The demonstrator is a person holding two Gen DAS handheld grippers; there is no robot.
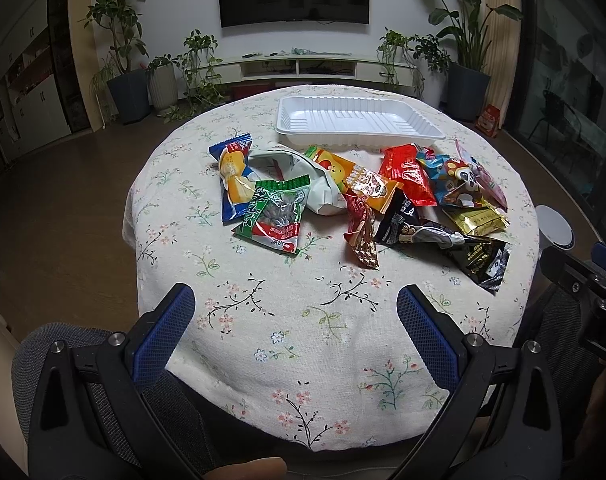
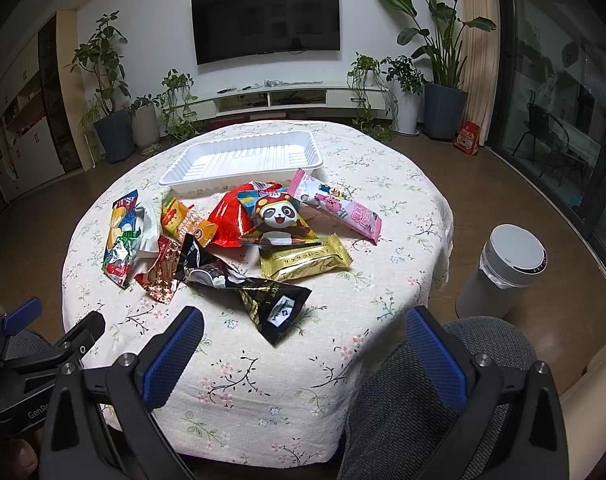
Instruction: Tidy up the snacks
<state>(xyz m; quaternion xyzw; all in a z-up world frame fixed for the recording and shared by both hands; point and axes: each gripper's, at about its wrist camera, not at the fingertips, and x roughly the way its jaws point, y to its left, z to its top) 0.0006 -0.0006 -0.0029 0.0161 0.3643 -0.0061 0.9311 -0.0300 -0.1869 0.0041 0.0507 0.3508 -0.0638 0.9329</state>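
while snack packets [image 1: 363, 196] are lying before the tray [image 1: 355, 120], both tools, left tool [image 1: 295, 320] and right tool [image 2: 303, 340], are hovering spread wide, seemingly level, over the tabletop's [image 1: 263, 340] near edge.

The white bag [image 1: 303, 176] in the heap is mostly covered: the green packet [image 1: 273, 216] lies over its near corner and the orange packet [image 1: 355, 178] over its right side, so its print cannot be read. In the right wrist view only a sliver of it shows [image 2: 147, 224] behind the blue packet [image 2: 121, 216]. The red packet [image 2: 231, 220] is half hidden under the panda packet [image 2: 279, 220]. The gold packet [image 1: 477, 220] is partly tucked under its neighbours. Lettering on the black packets [image 2: 243, 284] is too small to read. The near edge of the desk [image 1: 263, 412] is cut off by the gripper bodies. The bin [image 1: 555, 226] shows only its lid in the left wrist view.
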